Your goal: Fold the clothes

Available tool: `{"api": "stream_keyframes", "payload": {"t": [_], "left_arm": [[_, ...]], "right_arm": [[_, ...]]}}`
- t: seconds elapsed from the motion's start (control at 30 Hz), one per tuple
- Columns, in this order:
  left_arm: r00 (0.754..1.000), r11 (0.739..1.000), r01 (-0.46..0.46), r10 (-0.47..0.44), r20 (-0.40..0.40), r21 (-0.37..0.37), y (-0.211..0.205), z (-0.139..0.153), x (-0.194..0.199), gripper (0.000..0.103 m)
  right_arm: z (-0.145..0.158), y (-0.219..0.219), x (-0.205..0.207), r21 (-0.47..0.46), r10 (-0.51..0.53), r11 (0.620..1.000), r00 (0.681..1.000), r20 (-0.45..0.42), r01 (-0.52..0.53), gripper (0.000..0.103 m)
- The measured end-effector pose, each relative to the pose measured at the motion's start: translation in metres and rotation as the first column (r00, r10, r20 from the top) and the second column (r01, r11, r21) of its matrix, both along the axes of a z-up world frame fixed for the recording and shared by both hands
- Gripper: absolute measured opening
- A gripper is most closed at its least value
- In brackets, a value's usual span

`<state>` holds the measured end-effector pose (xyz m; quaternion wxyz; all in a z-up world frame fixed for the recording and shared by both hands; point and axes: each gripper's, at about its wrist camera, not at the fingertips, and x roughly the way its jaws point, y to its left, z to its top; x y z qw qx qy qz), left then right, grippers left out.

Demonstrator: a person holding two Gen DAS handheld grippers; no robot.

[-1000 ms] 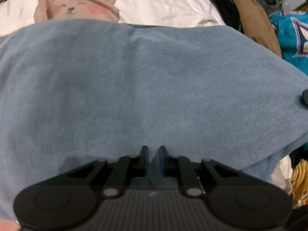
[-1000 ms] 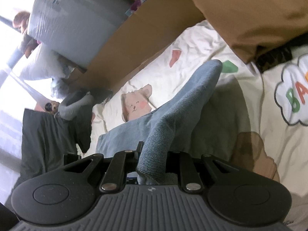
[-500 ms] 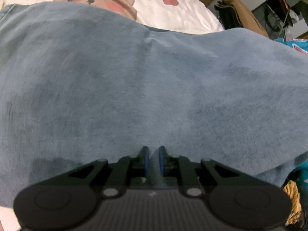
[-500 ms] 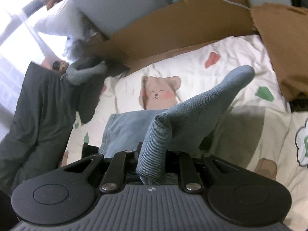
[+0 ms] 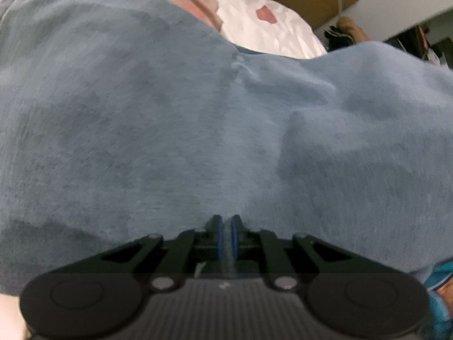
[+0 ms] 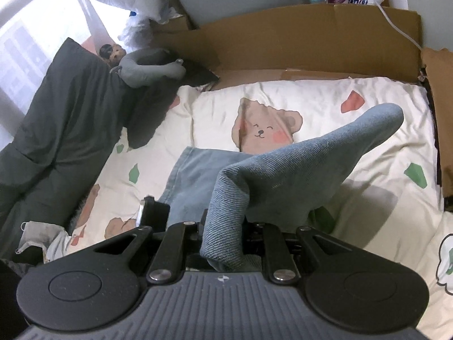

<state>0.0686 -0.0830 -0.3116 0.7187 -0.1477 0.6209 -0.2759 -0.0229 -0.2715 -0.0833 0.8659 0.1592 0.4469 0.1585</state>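
A blue denim-like garment (image 5: 170, 113) fills almost the whole left wrist view. My left gripper (image 5: 225, 221) has a thin edge of it between the blue pads (image 5: 217, 238), and its jaws are closing on the cloth. In the right wrist view, part of the garment (image 6: 198, 172) lies flat on the bed. Another part rises in a thick fold (image 6: 297, 164) from my right gripper (image 6: 223, 223) to a rounded tip at the upper right. The right gripper is shut on that bunched cloth, which hides its fingertips.
The bed has a cream sheet (image 6: 382, 212) printed with a bear (image 6: 266, 130) and coloured patches. Cardboard (image 6: 311, 42) walls the far side. Dark grey bedding (image 6: 56, 141) and a grey neck pillow (image 6: 147, 68) lie at the left. Teal cloth (image 5: 438, 283) lies at the garment's right edge.
The right gripper has risen and rolled level, lifting the fold of blue cloth higher off the bed. The left gripper has crept forward over the garment and its pads have drawn closer.
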Motion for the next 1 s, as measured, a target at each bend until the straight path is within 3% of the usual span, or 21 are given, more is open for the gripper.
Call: {"api": "stream_keyframes", "payload": {"t": [0.1, 0.23, 0.43, 0.5, 0.67, 0.8, 0.9, 1.0], "left_arm": [[0.999, 0.999, -0.037, 0.037, -0.022, -0.001, 0.000, 0.004, 0.019, 0.009], [0.998, 0.999, -0.038, 0.038, 0.041, 0.006, -0.016, 0.019, 0.056, 0.011], [0.994, 0.998, -0.048, 0.044, 0.100, 0.045, -0.047, 0.010, 0.092, 0.011], [0.990, 0.995, -0.087, 0.082, 0.112, 0.040, -0.047, 0.010, 0.100, 0.011], [0.990, 0.992, -0.129, 0.128, 0.061, 0.012, -0.050, -0.010, 0.127, 0.004], [0.993, 0.993, -0.115, 0.115, 0.013, -0.025, -0.033, -0.005, 0.133, 0.003], [0.989, 0.988, -0.146, 0.146, 0.004, -0.056, 0.007, 0.014, 0.113, 0.018], [0.979, 0.987, -0.163, 0.161, 0.126, 0.001, 0.045, 0.040, 0.092, 0.018]], "right_arm": [[0.001, -0.005, 0.004, -0.008, -0.024, 1.000, 1.000, -0.016, 0.024, 0.015], [0.002, -0.009, 0.007, -0.020, -0.045, 0.999, 0.999, -0.031, 0.044, 0.015], [0.004, -0.001, 0.009, -0.049, -0.026, 0.998, 0.999, -0.036, 0.025, 0.015], [0.005, 0.001, 0.010, -0.053, -0.021, 0.998, 0.999, -0.036, 0.019, 0.015], [0.008, 0.010, 0.011, -0.071, 0.012, 0.997, 0.999, -0.034, -0.015, 0.015], [0.010, 0.021, 0.014, -0.088, 0.051, 0.995, 0.998, -0.032, -0.054, 0.015], [0.010, 0.029, 0.015, -0.104, 0.079, 0.991, 0.996, -0.033, -0.082, 0.015], [0.011, 0.036, 0.017, -0.125, 0.104, 0.986, 0.994, -0.034, -0.107, 0.015]]}}
